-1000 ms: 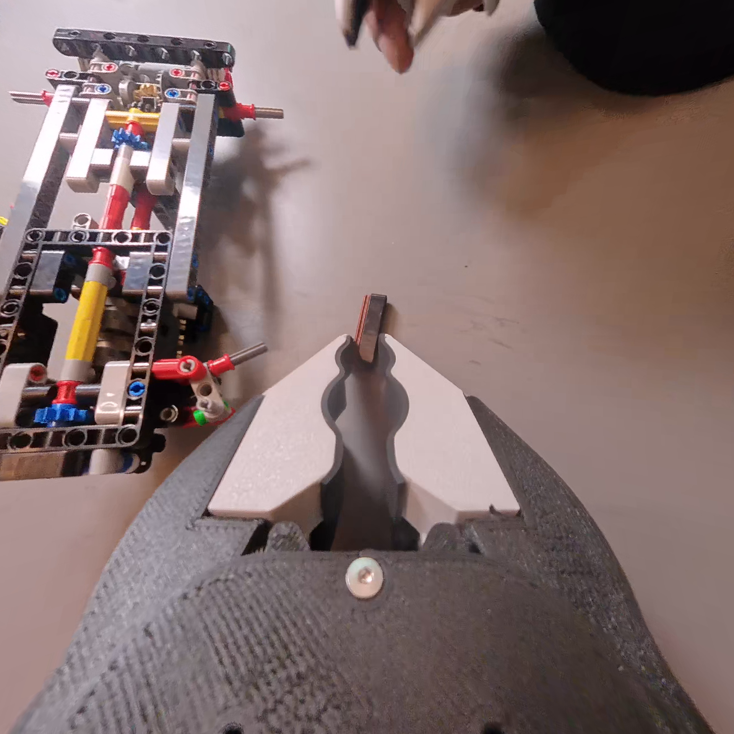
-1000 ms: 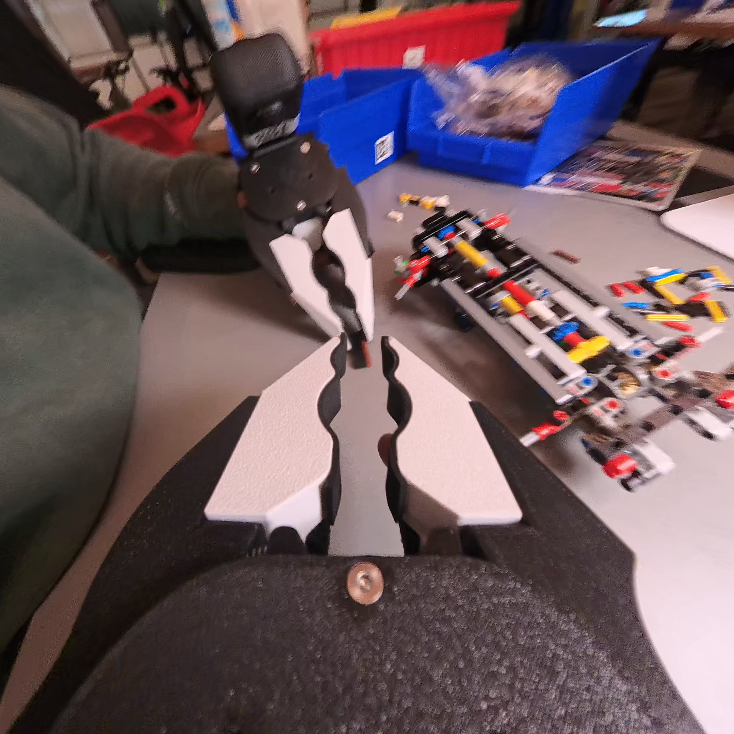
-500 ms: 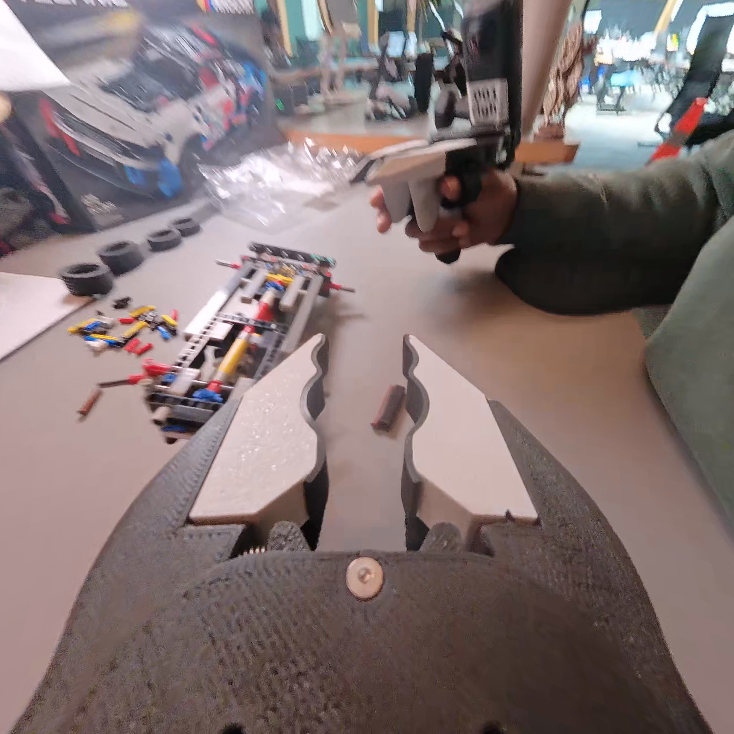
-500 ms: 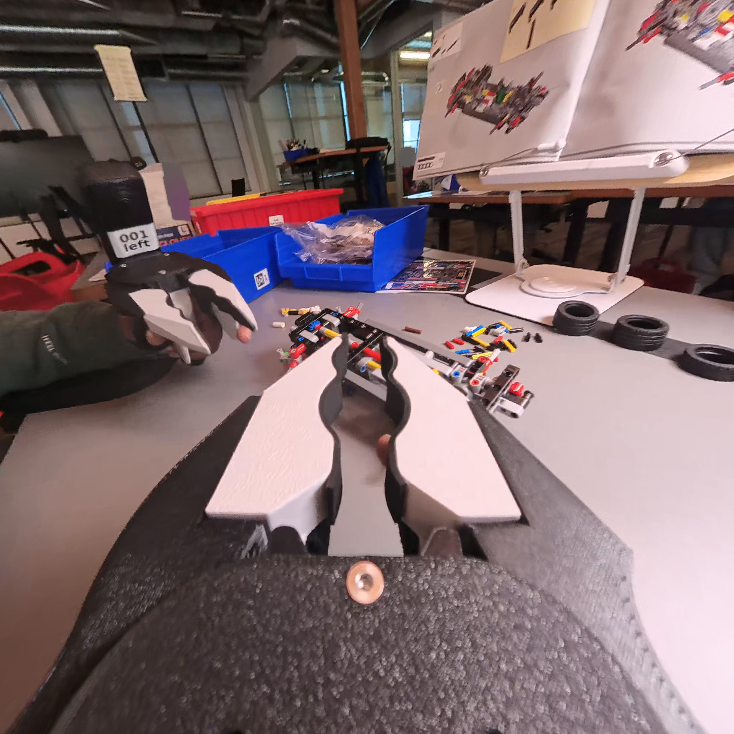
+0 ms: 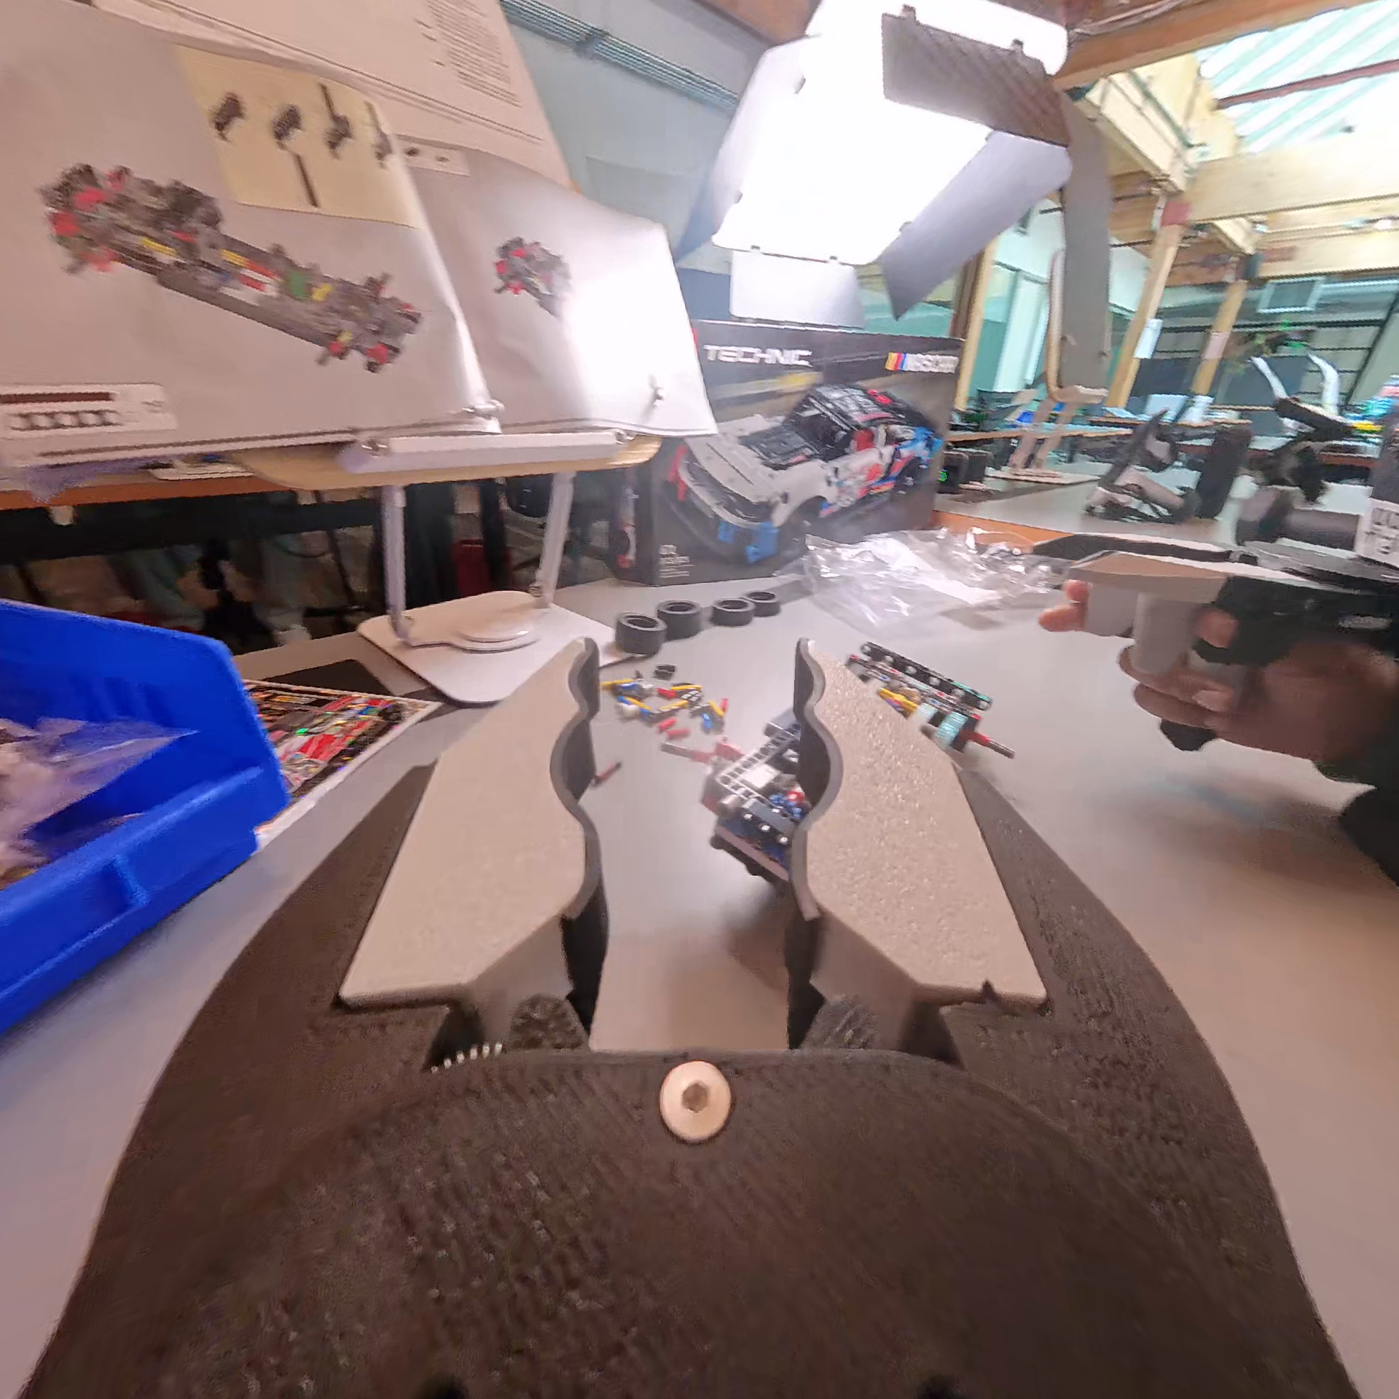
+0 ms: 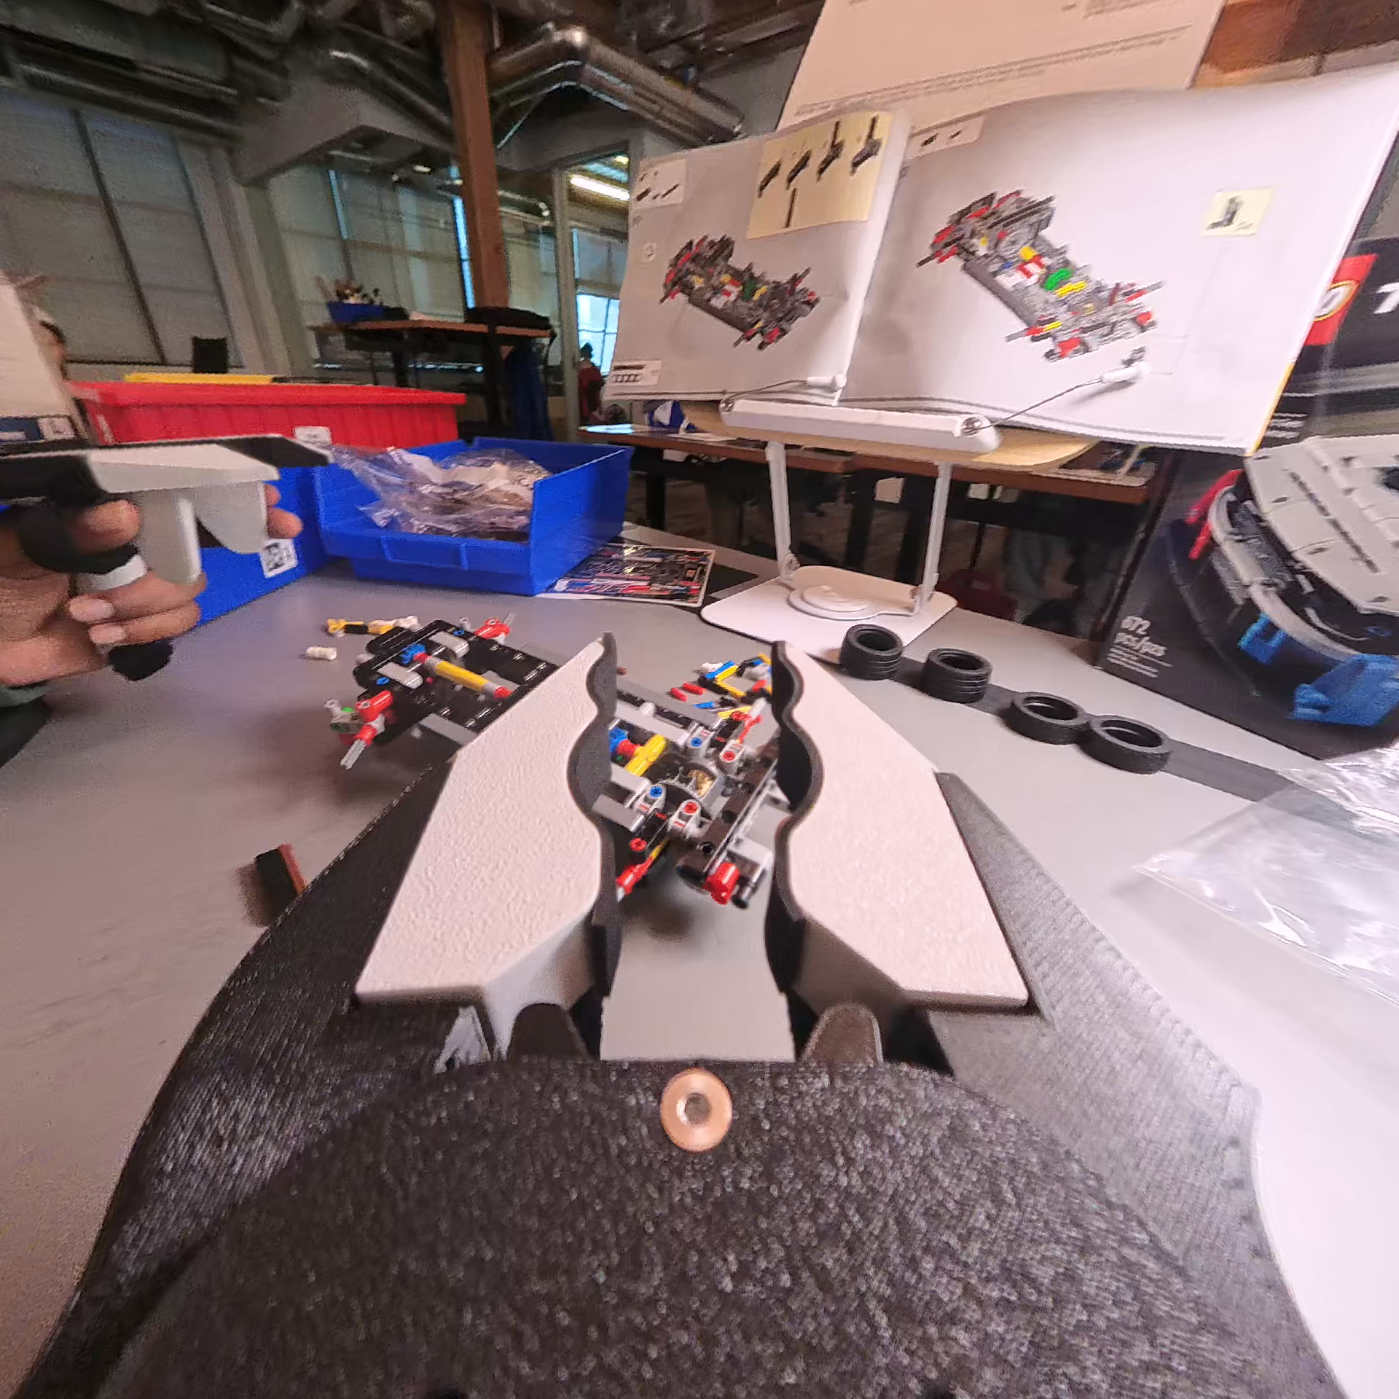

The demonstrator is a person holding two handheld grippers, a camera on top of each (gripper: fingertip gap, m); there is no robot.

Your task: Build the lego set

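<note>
Blue bins (image 6: 484, 522): set at the surface's (image 6: 151, 795) far edge, one filled with clear bags.
Red bin (image 6: 265, 409): placed behind them.
Studio light (image 5: 870, 144): lit, seen overhead.
Loose plastic wrap (image 5: 901, 575): left lying on surface.

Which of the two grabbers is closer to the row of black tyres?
Probably right. The right gripper is nearer the tyres; the left gripper sits across the chassis, by the blue bin.

I'm seeing matt, grainy plastic on my right gripper (image 6: 689, 666), glossy blue plastic bin (image 6: 484, 522) beyond it, crinkly clear plastic bag (image 6: 1302, 855) beside.
</note>
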